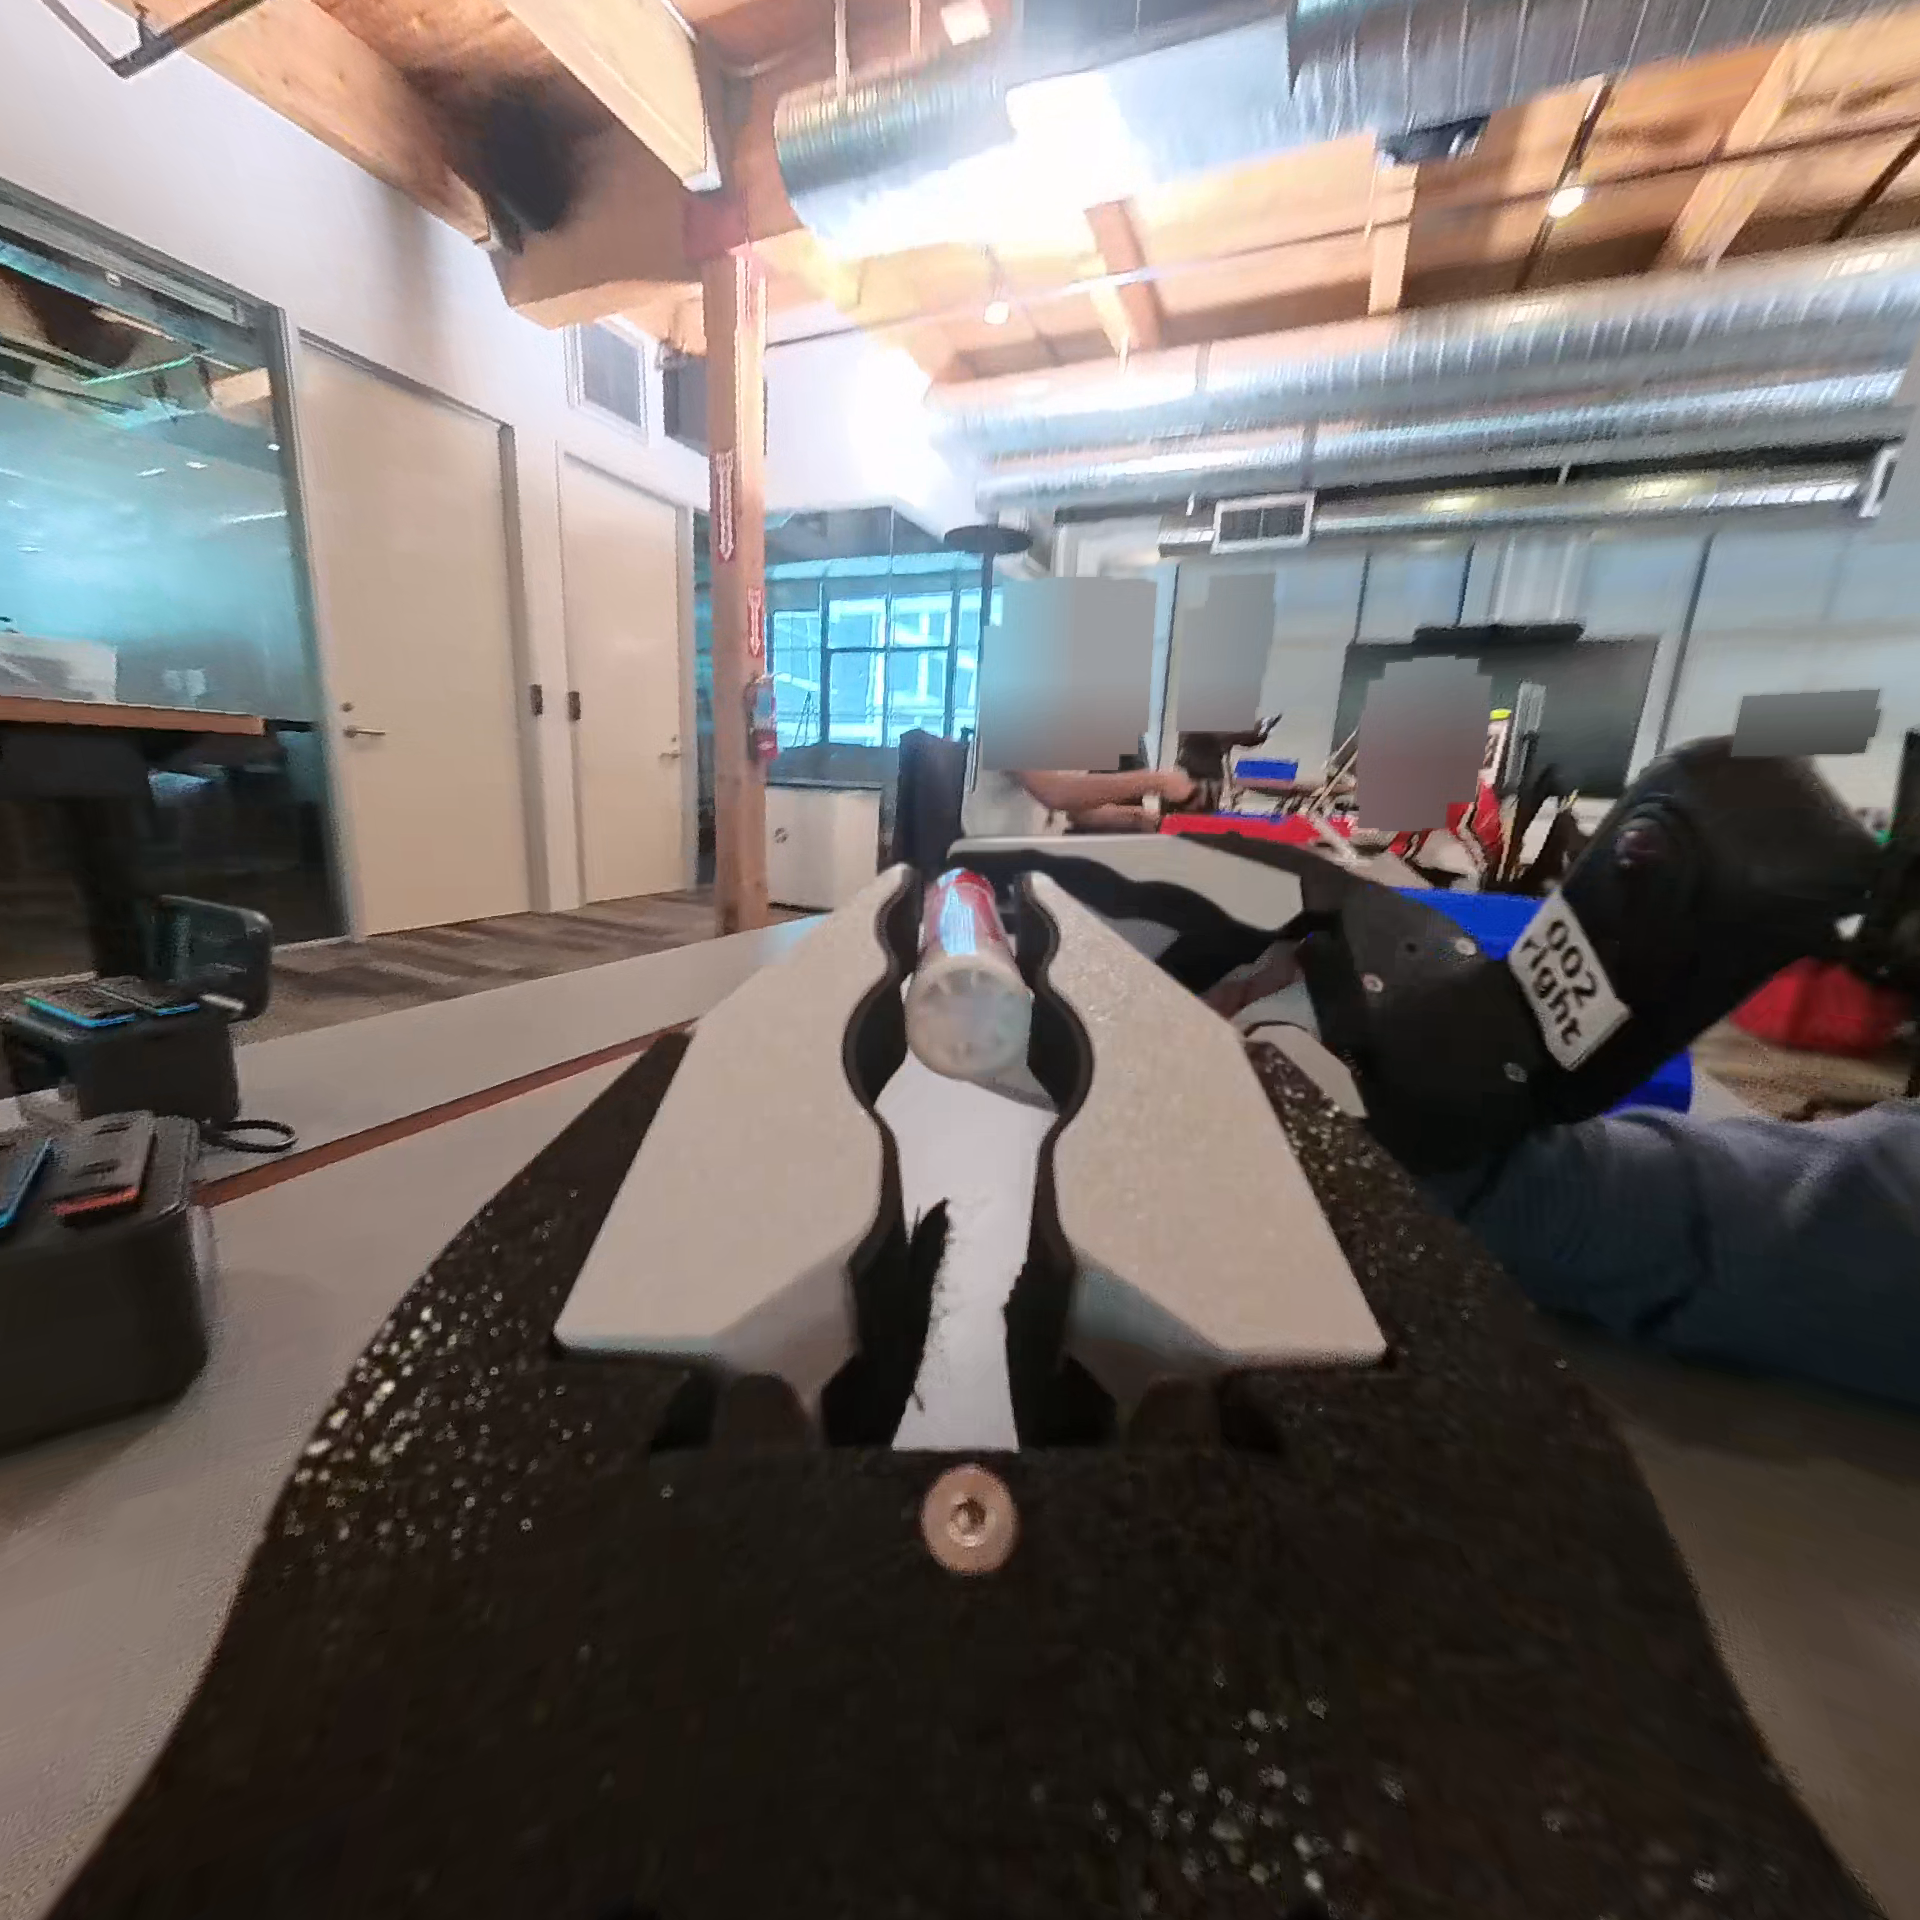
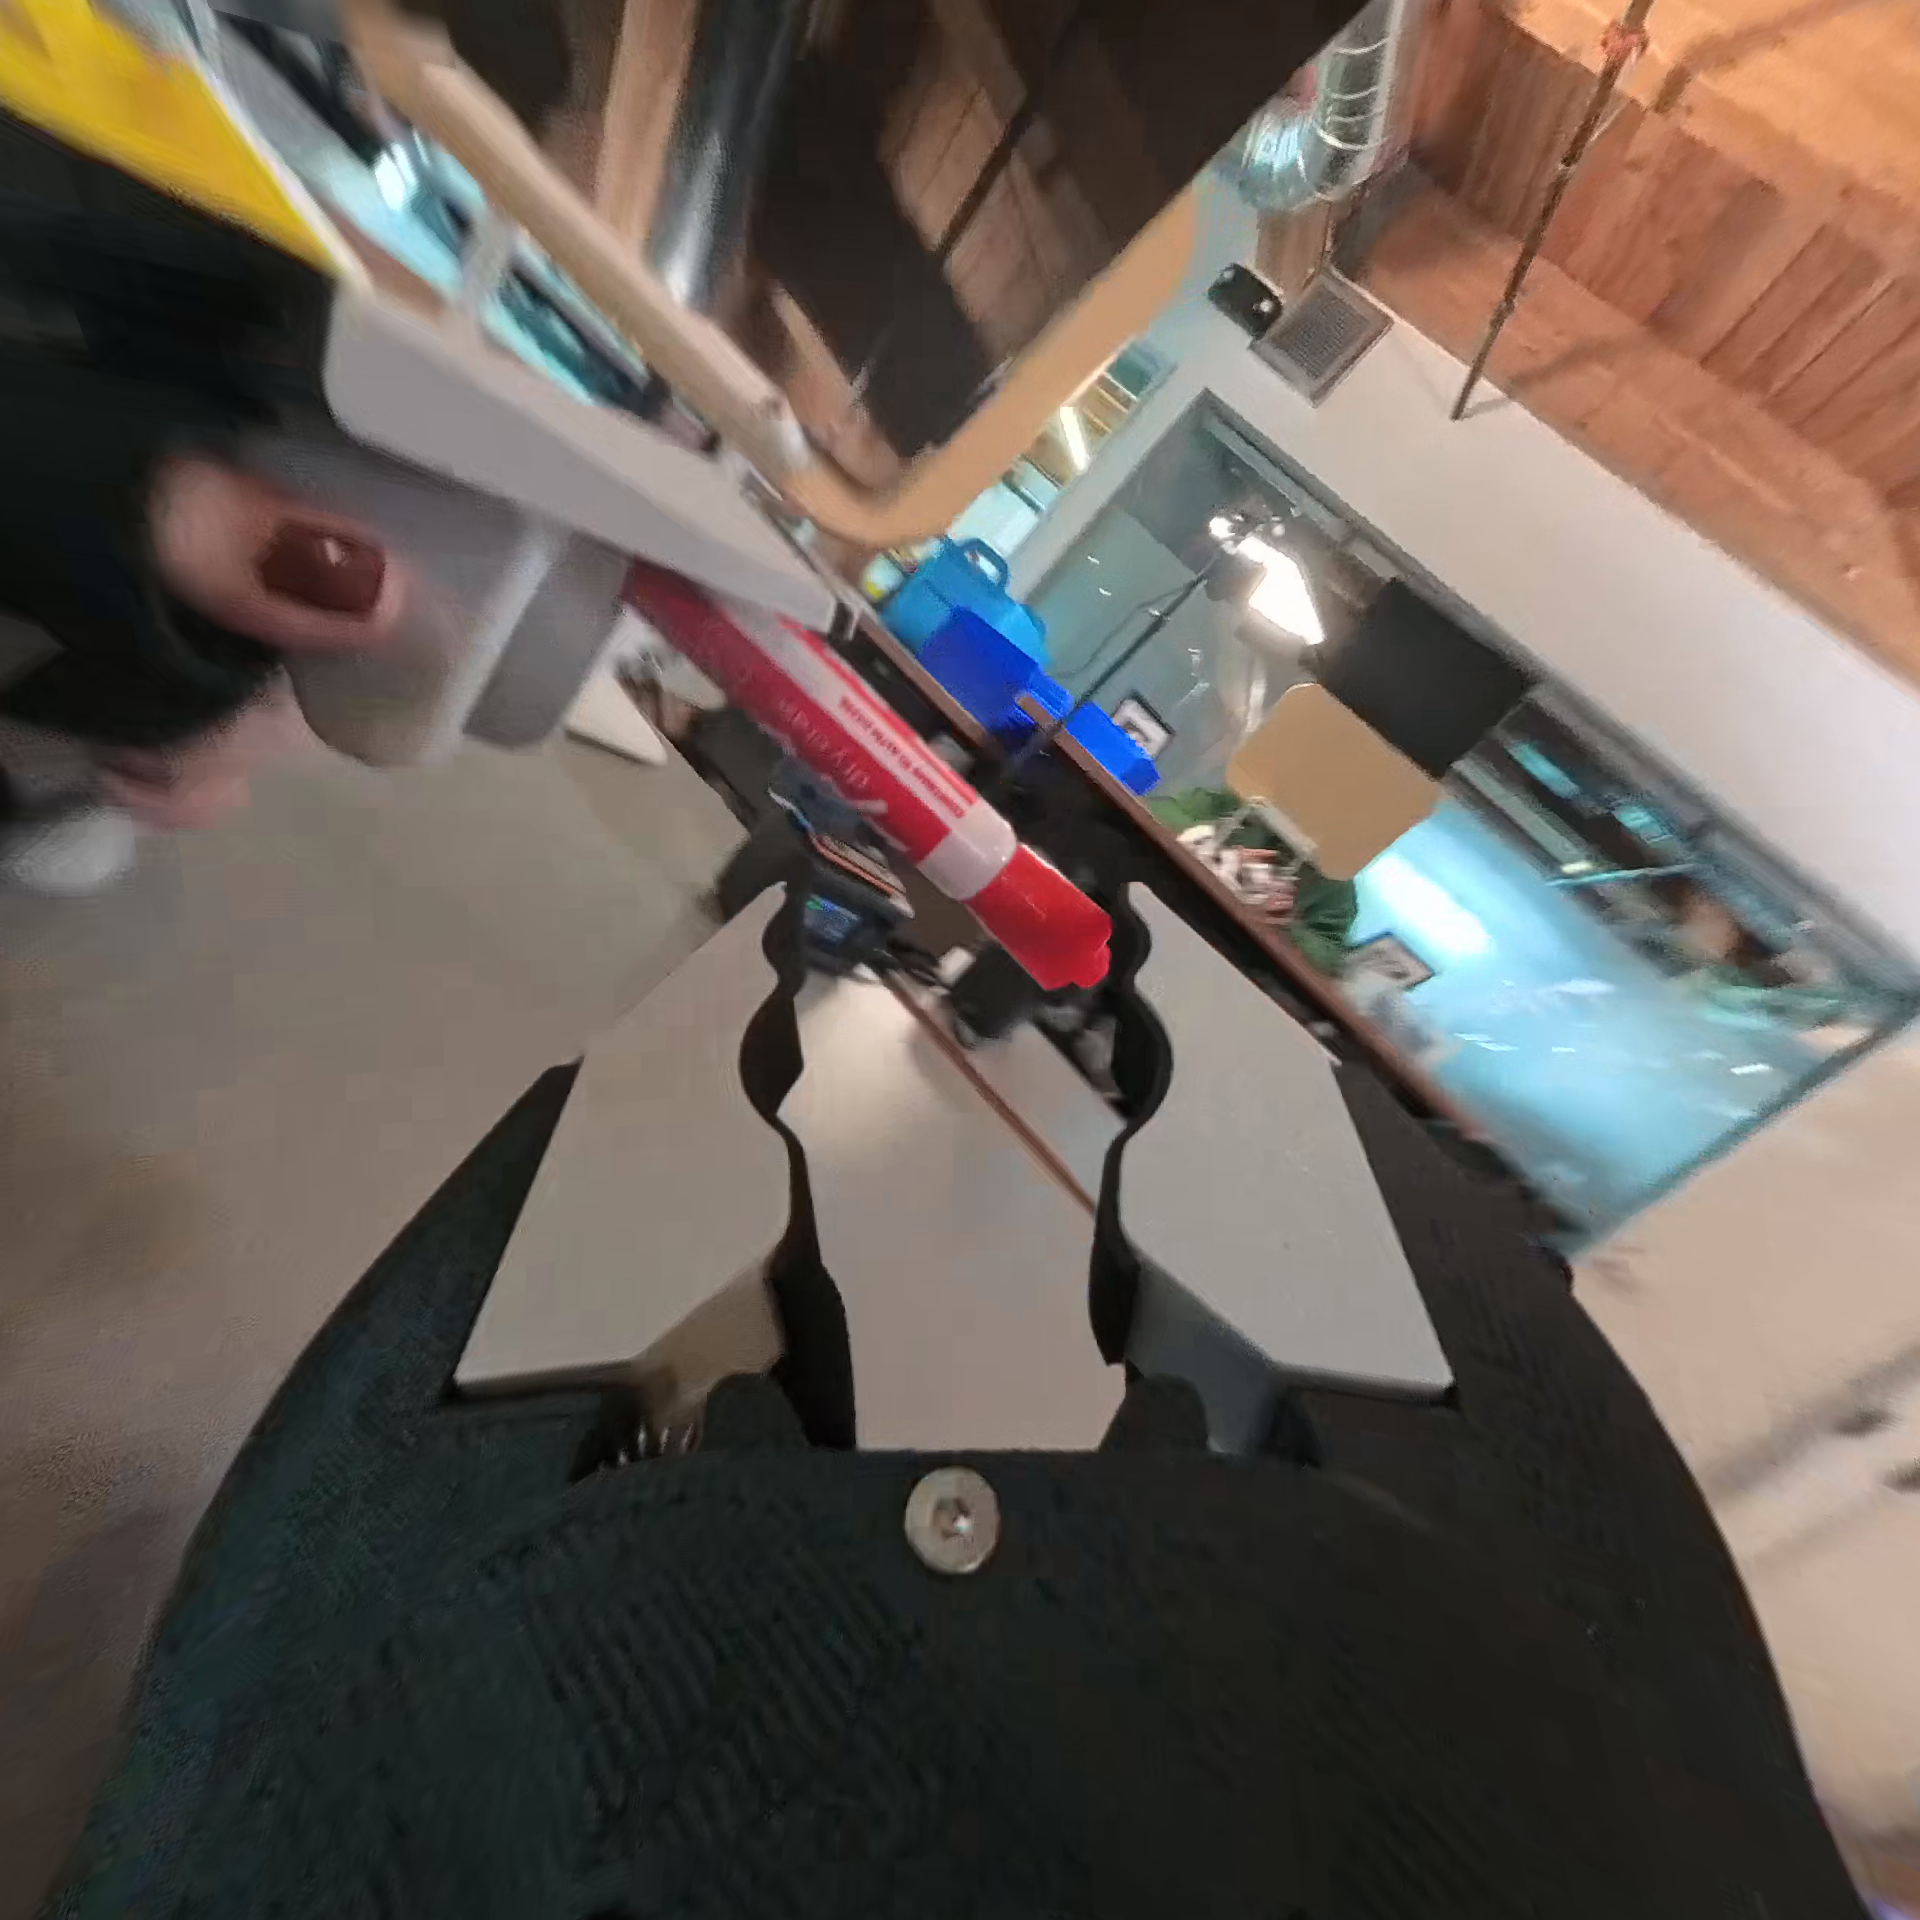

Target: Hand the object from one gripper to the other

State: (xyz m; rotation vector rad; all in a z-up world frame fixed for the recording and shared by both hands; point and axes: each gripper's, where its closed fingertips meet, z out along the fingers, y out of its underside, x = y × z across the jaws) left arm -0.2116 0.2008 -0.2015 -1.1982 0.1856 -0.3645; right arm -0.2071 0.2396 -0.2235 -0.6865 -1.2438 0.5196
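Note:
My left gripper (image 1: 968, 896) is shut on a red and white marker (image 1: 964, 982), which lies along its jaws with the white butt end toward the camera. In the right wrist view the marker (image 2: 831, 748) sticks out from under the left gripper's grey finger (image 2: 582, 488). Its red cap (image 2: 1039, 914) reaches in between my right gripper's fingertips, close to the right-hand finger. My right gripper (image 2: 956, 904) is open and holds nothing. Its black body (image 1: 1455, 987) shows at the right of the left wrist view, with a finger crossing just beyond my left fingertips.
A grey table (image 1: 416, 1091) lies below. Black cases (image 1: 94, 1247) stand at its left edge. Blue bins (image 1: 1507, 914) and seated people are behind. A blue sleeve (image 1: 1714, 1247) reaches in from the right. A hand (image 2: 312, 582) grips the left tool.

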